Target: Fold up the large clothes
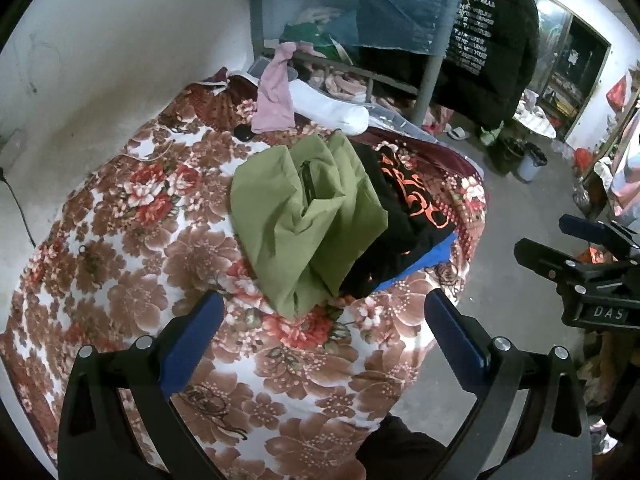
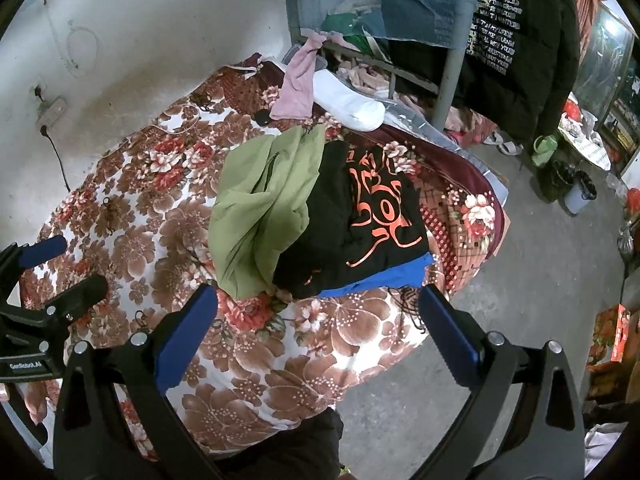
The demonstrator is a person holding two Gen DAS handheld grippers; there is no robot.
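Observation:
A crumpled olive green garment (image 1: pixel 304 216) (image 2: pixel 260 208) lies on the floral blanket (image 1: pixel 140 248) (image 2: pixel 160 236), draped over the left side of a black garment with orange print (image 1: pixel 404 216) (image 2: pixel 372 216). A blue garment (image 1: pixel 428 260) (image 2: pixel 384 280) lies under the black one. My left gripper (image 1: pixel 324 320) is open and empty above the blanket, just short of the green garment. My right gripper (image 2: pixel 320 312) is open and empty, just short of the pile's near edge. The right gripper shows in the left wrist view (image 1: pixel 568 240) and the left gripper in the right wrist view (image 2: pixel 68 268).
A pink cloth (image 1: pixel 274 100) (image 2: pixel 298 80) and a white rolled item (image 1: pixel 332 110) (image 2: pixel 352 102) lie at the bed's far end by a metal bed frame (image 1: pixel 430 72) (image 2: pixel 450 76). A black jacket (image 1: pixel 492 44) hangs behind. Concrete floor (image 1: pixel 512 208) lies right of the bed.

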